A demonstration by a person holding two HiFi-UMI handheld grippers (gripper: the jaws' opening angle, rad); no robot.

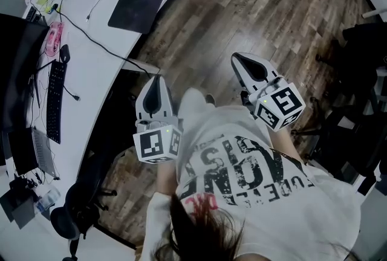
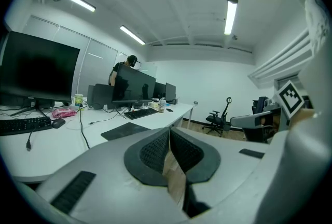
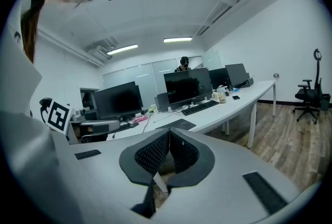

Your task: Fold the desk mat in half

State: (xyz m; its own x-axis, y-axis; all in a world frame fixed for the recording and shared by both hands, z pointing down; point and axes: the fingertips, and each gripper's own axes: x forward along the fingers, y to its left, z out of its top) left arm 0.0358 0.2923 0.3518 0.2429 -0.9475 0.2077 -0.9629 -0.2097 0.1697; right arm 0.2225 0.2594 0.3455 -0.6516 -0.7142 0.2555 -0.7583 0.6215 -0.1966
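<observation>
Both tools are close against the person's body, over the wood floor (image 1: 254, 6) and well short of the desk mat (image 1: 139, 5). The left gripper (image 1: 156, 92) has its jaws pressed together with nothing between them, and the right gripper (image 1: 251, 67) is closed and empty in the same way.

From here the desk mat lies ahead and off to the left of both grippers, flat on the white desk (image 1: 97, 66), just inside the desk edge that faces the person. The left gripper is the nearer of the two to the desk mat; the right gripper is well apart from it, with open floor between.

The desk mat's long axis seems to run along that desk edge, so its long side is the one presented to the grippers. A black keyboard (image 1: 55, 99) sits on the same desk, well to the near side of the desk mat, and a cable (image 1: 91, 39) crosses the desk just beside its near corner.

Judging by this, folding has not begun, and both grippers must first close the gap leftward to reach the desk mat.
</observation>
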